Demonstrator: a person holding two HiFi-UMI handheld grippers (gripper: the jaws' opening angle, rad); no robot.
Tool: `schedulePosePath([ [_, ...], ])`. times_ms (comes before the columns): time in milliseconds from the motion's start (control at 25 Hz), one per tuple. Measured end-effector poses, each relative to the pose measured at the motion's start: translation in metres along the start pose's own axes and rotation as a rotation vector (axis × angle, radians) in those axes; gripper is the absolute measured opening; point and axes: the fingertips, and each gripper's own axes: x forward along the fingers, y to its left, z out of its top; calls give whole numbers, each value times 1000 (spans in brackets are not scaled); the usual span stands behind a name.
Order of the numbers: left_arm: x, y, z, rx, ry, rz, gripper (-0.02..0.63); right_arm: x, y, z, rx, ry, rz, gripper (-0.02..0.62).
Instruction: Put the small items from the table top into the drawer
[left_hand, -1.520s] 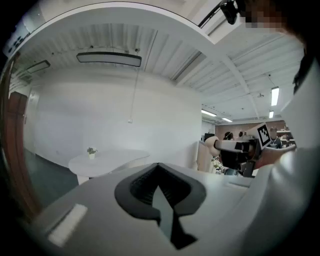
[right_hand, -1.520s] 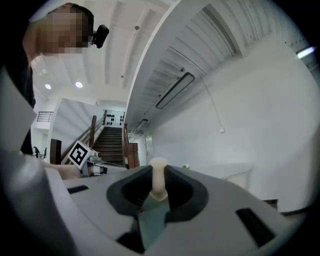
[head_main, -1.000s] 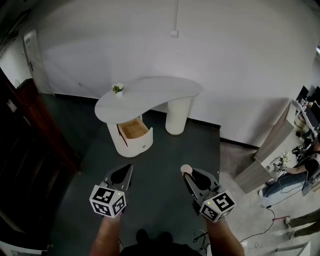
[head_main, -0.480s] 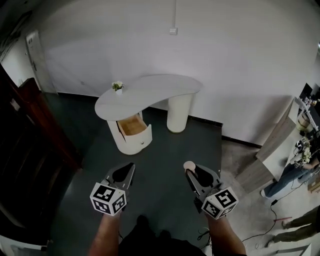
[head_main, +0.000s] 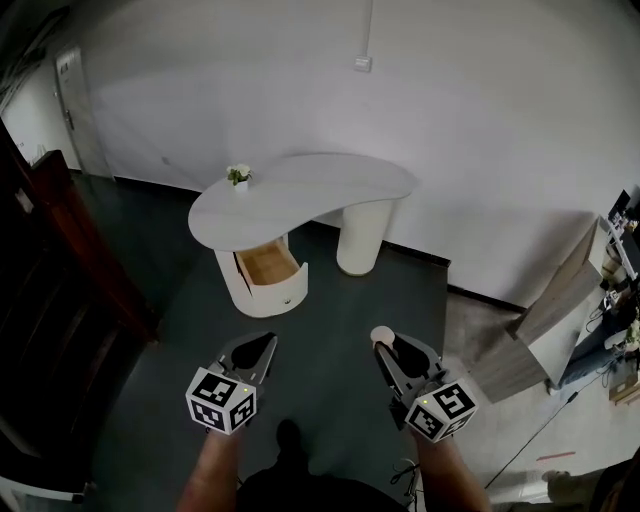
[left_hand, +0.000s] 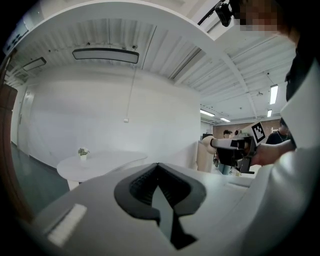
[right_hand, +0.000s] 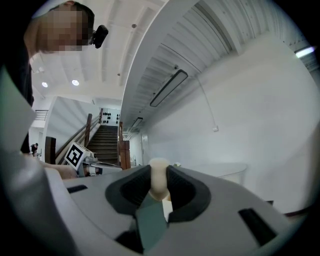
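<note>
Currently carry step: right gripper (head_main: 384, 348) clamps a small cream item (head_main: 381, 335); left gripper (head_main: 260, 347) closed, empty. Open drawer (head_main: 272, 262) at 11 o'clock (under tabletop (head_main: 300, 190)); next, walk up, release inside.

Both the left gripper (head_main: 252, 349) and the right gripper (head_main: 385, 345) have pale grey, wedge-shaped shells lined with dark ribbed pads (left_hand: 131, 187). Each carries a white cube (head_main: 221, 400) printed with black square markers.

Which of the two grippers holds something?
The right gripper: its jaws clamp a small cream item. The left gripper is shut and empty.
</note>
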Motion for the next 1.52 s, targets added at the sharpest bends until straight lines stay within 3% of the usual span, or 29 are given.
schedulePosePath([
  [480, 80, 150, 1, -33, 44, 20, 5, 159, -58, -13, 20, 77, 9, 94],
  [720, 99, 202, 3, -37, 42, 20, 5, 219, -68, -11, 18, 83, 15, 94],
  [920, 110, 228, 12, -36, 37, 34, 5, 251, -72, -8, 23, 89, 41, 95],
  [1160, 143, 244, 12, -34, 51, 70, 5, 286, -107, -16, 48, 81, 90, 94],
  [1520, 246, 260, 29, -79, 67, 169, 5, 350, -219, -7, 63, 68, 209, 94],
])
